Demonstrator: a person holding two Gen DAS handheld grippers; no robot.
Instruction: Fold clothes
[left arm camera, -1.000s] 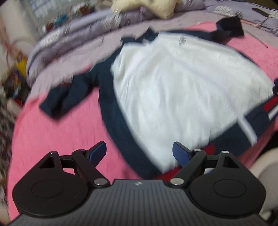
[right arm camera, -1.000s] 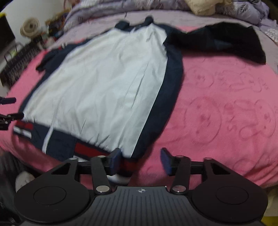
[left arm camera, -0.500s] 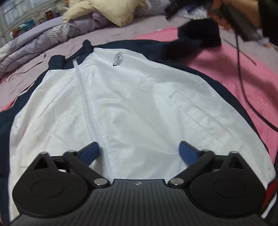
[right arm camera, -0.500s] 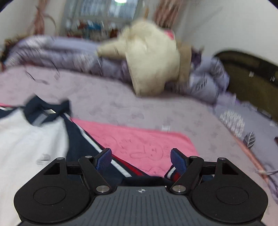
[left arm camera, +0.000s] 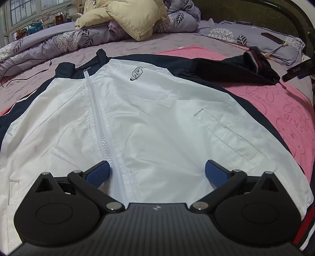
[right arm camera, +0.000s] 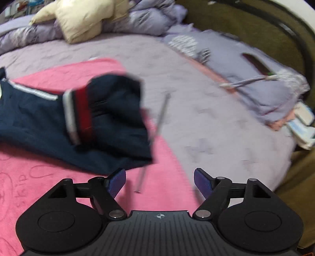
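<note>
We see a white and navy jacket lying front up and zipped on a pink blanket spread over the bed. On its chest sits a small oval logo that seems to read "SLW", though the letters are too small for us to be sure. The blanket carries embossed cartoon figures and the word "skip". Our left tongs hang above the lower front of the jacket, spread wide with nothing between them, the zip running just inside the left finger. Our right tongs have just been opening and stand apart, empty, above the blanket near the navy sleeve, whose cuff shows white and red stripes. A cream cushion rests on the lilac duvet beyond.
</note>
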